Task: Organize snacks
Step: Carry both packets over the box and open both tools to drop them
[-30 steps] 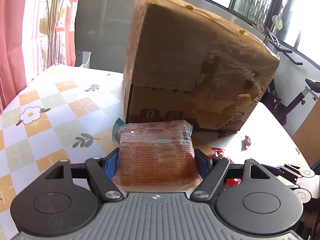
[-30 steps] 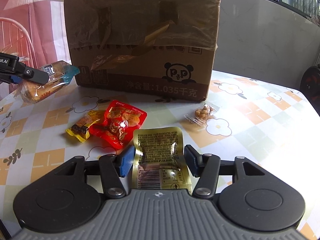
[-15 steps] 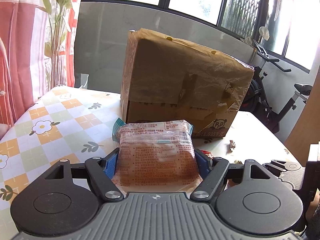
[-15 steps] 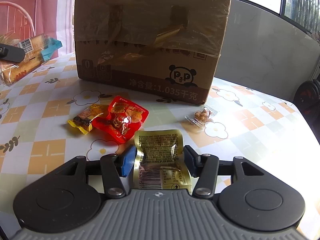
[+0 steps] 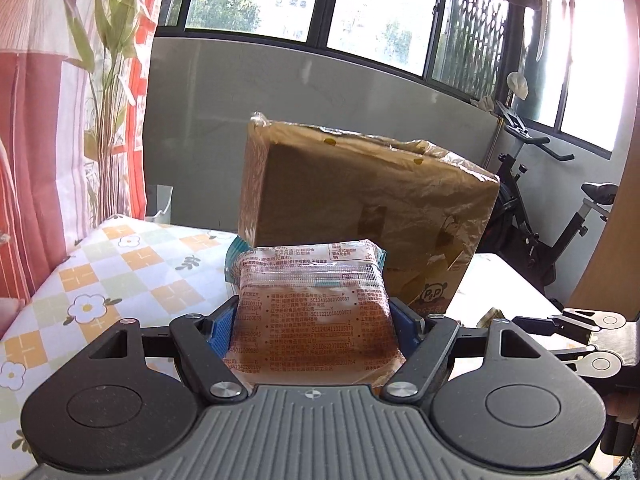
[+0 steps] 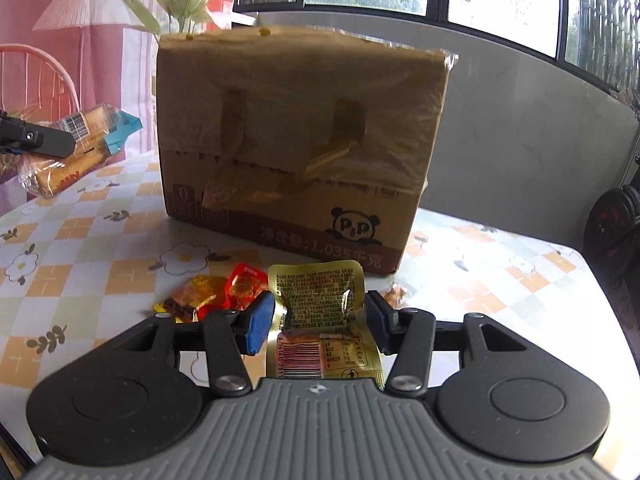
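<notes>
My left gripper (image 5: 312, 322) is shut on a clear-wrapped cake packet (image 5: 310, 300) with red print, held in the air in front of the cardboard box (image 5: 360, 200). The packet also shows at the left of the right wrist view (image 6: 80, 148), with the left gripper's finger (image 6: 40, 140) on it. My right gripper (image 6: 318, 320) is shut on a gold foil snack packet (image 6: 320, 300), raised above the table. A red packet (image 6: 244, 284) and a yellow packet (image 6: 188, 296) lie on the table just beyond its left finger. The box (image 6: 300, 152) stands closed, wrapped in tape.
The table (image 6: 80, 264) has a flower-check cloth. A small clear nut packet (image 6: 394, 292) lies by the right finger. An exercise bike (image 5: 540, 220) stands right of the table, a pink curtain (image 5: 40, 120) and plant on the left. The right gripper's side (image 5: 592, 336) shows at right.
Both grippers have risen and pulled back from the box with their packets. The box looks smaller and lower, and the windows behind it have come into sight.
</notes>
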`<action>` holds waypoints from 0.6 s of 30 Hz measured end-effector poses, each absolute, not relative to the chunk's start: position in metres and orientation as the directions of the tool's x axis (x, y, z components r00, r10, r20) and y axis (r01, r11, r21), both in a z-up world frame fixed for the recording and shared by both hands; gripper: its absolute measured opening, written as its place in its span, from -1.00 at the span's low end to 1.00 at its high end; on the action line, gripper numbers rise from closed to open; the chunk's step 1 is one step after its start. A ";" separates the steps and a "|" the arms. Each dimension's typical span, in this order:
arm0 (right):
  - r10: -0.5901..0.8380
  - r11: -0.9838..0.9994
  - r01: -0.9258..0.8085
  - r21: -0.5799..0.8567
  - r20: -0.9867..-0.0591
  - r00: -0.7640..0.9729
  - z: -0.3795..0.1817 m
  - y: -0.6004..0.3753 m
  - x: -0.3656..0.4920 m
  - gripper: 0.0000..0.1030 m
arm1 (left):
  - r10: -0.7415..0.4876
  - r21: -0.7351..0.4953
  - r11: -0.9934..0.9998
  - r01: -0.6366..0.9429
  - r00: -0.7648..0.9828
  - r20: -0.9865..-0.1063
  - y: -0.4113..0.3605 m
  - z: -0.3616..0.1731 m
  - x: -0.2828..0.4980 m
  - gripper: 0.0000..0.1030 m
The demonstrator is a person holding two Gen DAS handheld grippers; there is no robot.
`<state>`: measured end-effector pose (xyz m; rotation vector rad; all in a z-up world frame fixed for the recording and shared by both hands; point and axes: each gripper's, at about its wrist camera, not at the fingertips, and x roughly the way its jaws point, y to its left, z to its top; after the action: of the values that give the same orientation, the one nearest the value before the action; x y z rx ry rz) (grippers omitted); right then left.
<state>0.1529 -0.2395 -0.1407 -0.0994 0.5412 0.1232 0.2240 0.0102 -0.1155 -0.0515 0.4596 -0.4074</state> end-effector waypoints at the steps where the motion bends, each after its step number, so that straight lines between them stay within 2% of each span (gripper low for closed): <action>1: 0.104 0.987 -0.151 -0.057 -0.490 0.866 -0.127 -0.242 0.155 0.01 | -0.397 -0.133 0.917 0.376 0.824 -0.404 0.009 -0.108 0.227 0.51; 6: 0.159 0.981 -0.189 -0.052 -0.357 0.921 -0.057 -0.253 0.182 0.01 | -0.421 -0.090 0.906 0.414 0.859 -0.291 -0.008 -0.054 0.253 0.51; 10: 0.178 0.972 -0.217 -0.094 -0.315 0.932 -0.012 -0.254 0.223 0.01 | -0.444 -0.100 0.895 0.434 0.852 -0.279 -0.029 -0.021 0.294 0.51; 18: 0.124 0.980 -0.179 -0.089 -0.426 0.896 0.010 -0.255 0.344 0.01 | -0.407 -0.097 0.910 0.403 0.826 -0.389 -0.077 -0.012 0.398 0.51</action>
<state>0.3437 -0.2546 0.0095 -0.1275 0.4328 0.1575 0.3980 -0.0773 -0.0121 -0.0105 0.4159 -0.4303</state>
